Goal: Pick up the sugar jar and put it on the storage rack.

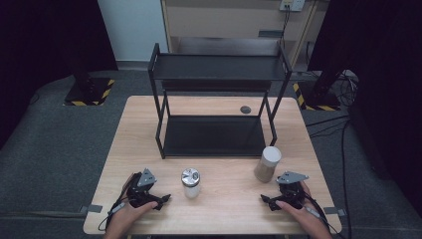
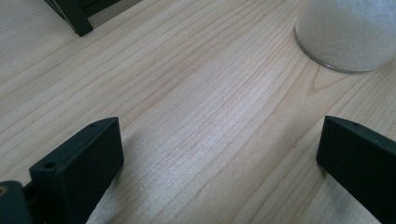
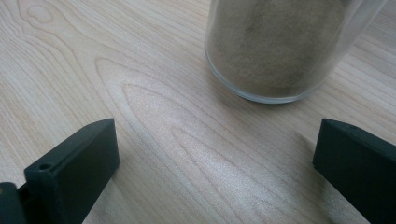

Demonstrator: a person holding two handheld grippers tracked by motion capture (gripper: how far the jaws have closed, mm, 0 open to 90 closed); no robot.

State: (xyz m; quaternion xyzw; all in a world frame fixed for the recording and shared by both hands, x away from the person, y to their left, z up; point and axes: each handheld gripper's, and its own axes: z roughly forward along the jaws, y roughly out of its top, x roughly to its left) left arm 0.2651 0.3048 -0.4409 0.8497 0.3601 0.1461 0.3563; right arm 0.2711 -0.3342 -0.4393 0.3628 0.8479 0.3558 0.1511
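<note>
Left gripper (image 1: 163, 199): we hold it low at about 7 o'clock on the table (image 1: 219, 219), jaws spread wide with nothing between them; in the left gripper view bare wood shows between the two black jaws.
Jar with metal lid (image 1: 190, 182): we note it upright at roughly 6 o'clock, just beside the left gripper, apart from it; white grains inside, seen at 1 o'clock in the left gripper view (image 2: 348, 35).
Black shelf rack (image 1: 216, 107): two tiers, standing toward 12 o'clock on the table; both tiers bare.
Jar with pale lid (image 1: 267, 164): upright at about 4 o'clock, just off the rack's front right leg; brownish powder inside, close ahead in the right gripper view (image 3: 280, 46).
Right gripper (image 1: 264, 199): we hold it at 5 o'clock, jaws released and wide, gripping nothing; near the brown jar but clear of it.
</note>
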